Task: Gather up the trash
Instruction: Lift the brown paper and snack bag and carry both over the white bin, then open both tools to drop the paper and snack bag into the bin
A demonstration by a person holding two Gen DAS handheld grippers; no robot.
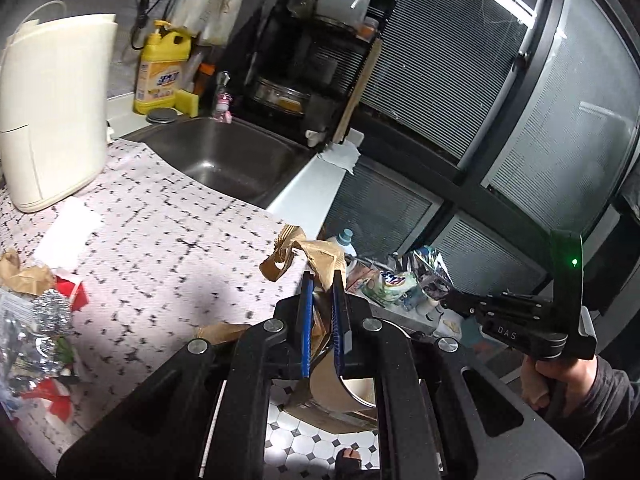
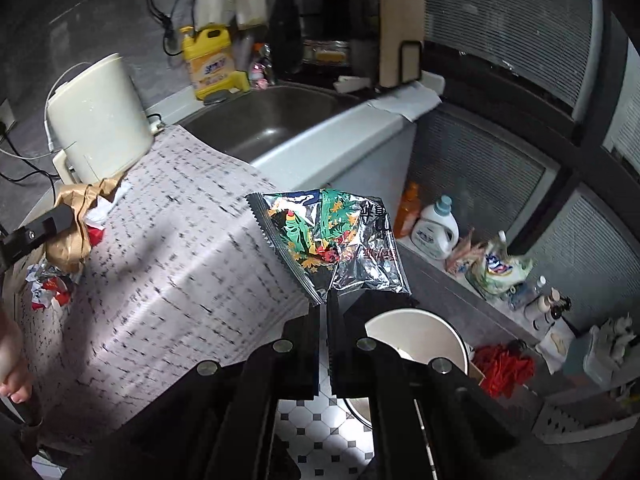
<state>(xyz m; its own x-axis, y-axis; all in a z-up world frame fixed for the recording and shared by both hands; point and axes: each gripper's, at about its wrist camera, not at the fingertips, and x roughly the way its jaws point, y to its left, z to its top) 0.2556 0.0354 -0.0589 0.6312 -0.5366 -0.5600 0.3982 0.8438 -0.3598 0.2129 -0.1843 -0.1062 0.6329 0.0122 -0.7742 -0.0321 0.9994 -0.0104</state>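
A steel sink (image 1: 224, 156) is set into the patterned counter (image 1: 160, 240), above black-and-white floor tiles (image 2: 320, 436).

Patterned counter (image 1: 160, 216), cream appliance (image 1: 52, 108), wrapper litter (image 1: 44, 312)

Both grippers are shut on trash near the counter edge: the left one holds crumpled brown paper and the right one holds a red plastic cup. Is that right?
Not quite. The right gripper is shut on a shiny foil snack wrapper, not a red cup, as the right wrist view shows. The rest holds: the left gripper pinches crumpled brown paper near the counter edge.
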